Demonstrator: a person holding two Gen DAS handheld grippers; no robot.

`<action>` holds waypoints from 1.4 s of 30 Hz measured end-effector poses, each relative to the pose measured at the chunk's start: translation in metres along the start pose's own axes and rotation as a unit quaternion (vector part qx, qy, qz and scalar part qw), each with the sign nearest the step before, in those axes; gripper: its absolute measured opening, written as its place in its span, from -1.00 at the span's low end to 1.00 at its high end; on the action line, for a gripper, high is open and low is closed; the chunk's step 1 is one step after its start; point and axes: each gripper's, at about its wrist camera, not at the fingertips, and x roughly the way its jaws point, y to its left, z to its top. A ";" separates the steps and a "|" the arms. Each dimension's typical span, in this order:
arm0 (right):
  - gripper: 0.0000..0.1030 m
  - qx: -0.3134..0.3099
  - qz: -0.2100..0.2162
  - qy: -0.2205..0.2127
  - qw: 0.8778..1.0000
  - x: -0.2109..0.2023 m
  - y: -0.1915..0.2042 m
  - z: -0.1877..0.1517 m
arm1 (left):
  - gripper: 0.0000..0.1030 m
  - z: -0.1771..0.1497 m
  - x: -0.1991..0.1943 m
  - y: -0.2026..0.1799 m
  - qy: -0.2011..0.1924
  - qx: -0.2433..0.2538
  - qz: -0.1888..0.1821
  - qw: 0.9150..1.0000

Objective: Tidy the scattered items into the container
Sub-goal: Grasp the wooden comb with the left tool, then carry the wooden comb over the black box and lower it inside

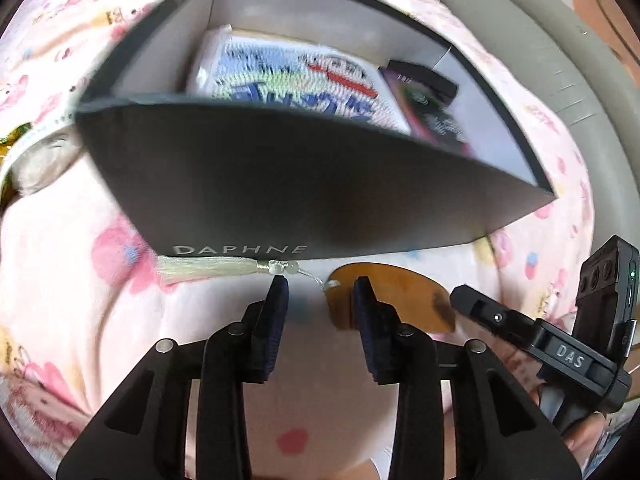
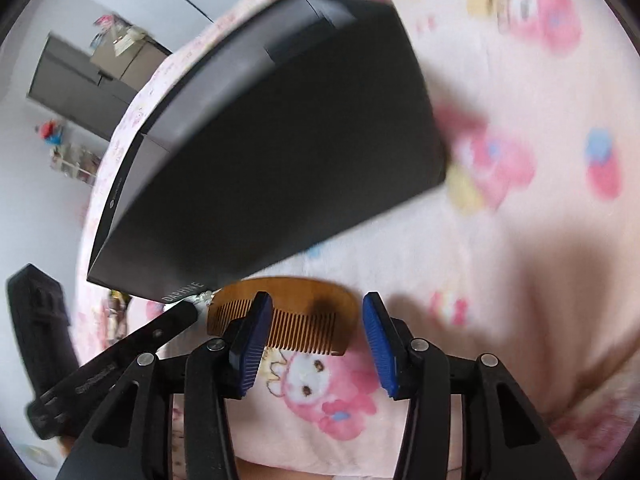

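Two grippers hover over a pink cartoon-print blanket [image 1: 120,320], each with its jaws apart and nothing pinched. From left to right, the left gripper [image 1: 320,280] points at a cream tassel [image 1: 200,270] below the dark DAPHNE box [image 1: 280,184]. The wooden comb [image 2: 280,312] lies on the blanket just beside that box, its teeth between the right gripper [image 2: 316,300] fingers, untouched.

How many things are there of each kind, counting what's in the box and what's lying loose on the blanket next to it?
Box: 1
Wooden comb with tassel, loose on the blanket: 1
Crocheted piece in the box: 1
Dark packet in the box: 1
Total: 4
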 end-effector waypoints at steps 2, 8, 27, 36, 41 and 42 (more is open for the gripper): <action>-0.17 0.028 0.005 0.012 1.000 0.010 -0.008 0.000 | -0.35 0.003 0.018 -0.008 0.009 0.001 -0.005 1.000; -0.15 -0.016 0.030 -0.008 0.999 0.002 0.006 -0.008 | -0.63 -0.011 0.001 -0.005 0.043 -0.010 -0.043 0.998; -0.15 -0.065 0.003 0.027 0.997 0.011 0.015 -0.002 | -0.19 0.009 0.011 0.025 0.048 -0.023 -0.041 0.998; -0.23 -0.144 -0.033 0.017 0.989 0.020 0.049 -0.024 | -0.45 -0.004 0.001 0.020 0.042 -0.018 -0.072 0.996; -0.49 -0.136 0.010 -0.015 0.990 -0.018 0.054 -0.016 | -0.41 -0.004 -0.029 -0.006 0.031 -0.031 -0.079 0.996; -0.50 -0.144 0.018 -0.027 0.989 -0.031 0.059 -0.013 | -0.41 0.001 -0.040 -0.014 0.016 -0.020 -0.079 0.997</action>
